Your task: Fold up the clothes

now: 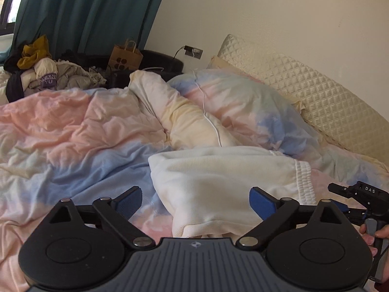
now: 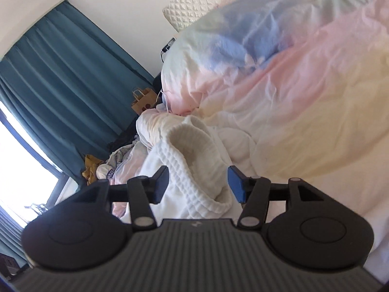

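A cream-white fleece garment (image 1: pixel 223 180) with an elastic ribbed band lies bunched on the pastel tie-dye duvet (image 1: pixel 73 126). My left gripper (image 1: pixel 195 203) is open, its blue pads either side of the garment's near end, just above it. My right gripper (image 2: pixel 198 182) is open around the garment's ribbed band (image 2: pixel 184 175), which bulges between the pads without being pinched. The right gripper also shows at the right edge of the left wrist view (image 1: pixel 357 194), held by a hand, beside the elastic band.
A pile of unfolded clothes (image 1: pixel 41 70) sits at the bed's far left by the teal curtain (image 1: pixel 85 12). A paper bag (image 1: pixel 125 57), tie-dye pillow (image 1: pixel 243 107), quilted cream pillow (image 1: pixel 316 97) and white cable (image 1: pixel 209 116) lie beyond the garment.
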The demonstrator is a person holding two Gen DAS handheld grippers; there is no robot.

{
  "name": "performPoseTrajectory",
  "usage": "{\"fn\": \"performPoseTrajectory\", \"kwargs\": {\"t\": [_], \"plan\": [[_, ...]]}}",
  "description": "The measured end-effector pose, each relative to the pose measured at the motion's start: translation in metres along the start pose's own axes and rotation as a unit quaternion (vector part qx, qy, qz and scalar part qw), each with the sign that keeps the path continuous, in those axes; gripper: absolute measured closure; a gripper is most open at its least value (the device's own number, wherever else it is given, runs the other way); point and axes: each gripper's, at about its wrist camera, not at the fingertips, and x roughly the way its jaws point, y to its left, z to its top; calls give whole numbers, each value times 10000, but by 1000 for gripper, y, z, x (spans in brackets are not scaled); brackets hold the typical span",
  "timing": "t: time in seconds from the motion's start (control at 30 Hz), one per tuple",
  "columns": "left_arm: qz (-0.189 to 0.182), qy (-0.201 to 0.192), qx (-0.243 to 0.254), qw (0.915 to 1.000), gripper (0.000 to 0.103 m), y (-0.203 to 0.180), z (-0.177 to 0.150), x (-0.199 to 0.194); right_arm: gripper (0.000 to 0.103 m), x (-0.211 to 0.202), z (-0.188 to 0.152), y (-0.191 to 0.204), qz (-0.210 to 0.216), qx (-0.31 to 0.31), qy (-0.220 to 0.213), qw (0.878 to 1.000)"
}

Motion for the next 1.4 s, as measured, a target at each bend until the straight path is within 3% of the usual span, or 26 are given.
{"fn": "performPoseTrajectory", "kwargs": {"t": [0.13, 0.33, 0.47, 0.67, 0.9, 1.0, 1.2, 1.4], "plan": [[60, -264, 52, 9996, 1, -20, 14, -51, 46, -38, 12, 35, 39, -521, -175, 9985], [429, -430, 376, 9974, 0, -65, 17, -120, 44, -89, 14, 100, 74, -1394, -287, 9898], [602, -453, 531, 9957, 0, -91, 9, -152, 34, -118, 4, 133, 111, -1796, -287, 9833], [784, -496, 735, 9930, 0, -126, -6, -195, 34, -152, -28, 170, 182, -2487, -265, 9681], [939, -645, 710, 9910, 0, -135, -24, -218, 32, -165, -63, 181, 20, -2852, -92, 9584], [1037, -566, 552, 9915, 0, -122, -32, -217, 17, -164, -80, 183, -123, -3021, -144, 9531], [1332, -535, 545, 9882, 0, -107, -38, -212, 18, -151, -109, 189, -278, -3221, -8, 9463], [1347, -561, 594, 9875, 0, -103, -37, -215, 18, -147, -116, 194, -428, -3271, -26, 9440]]}}
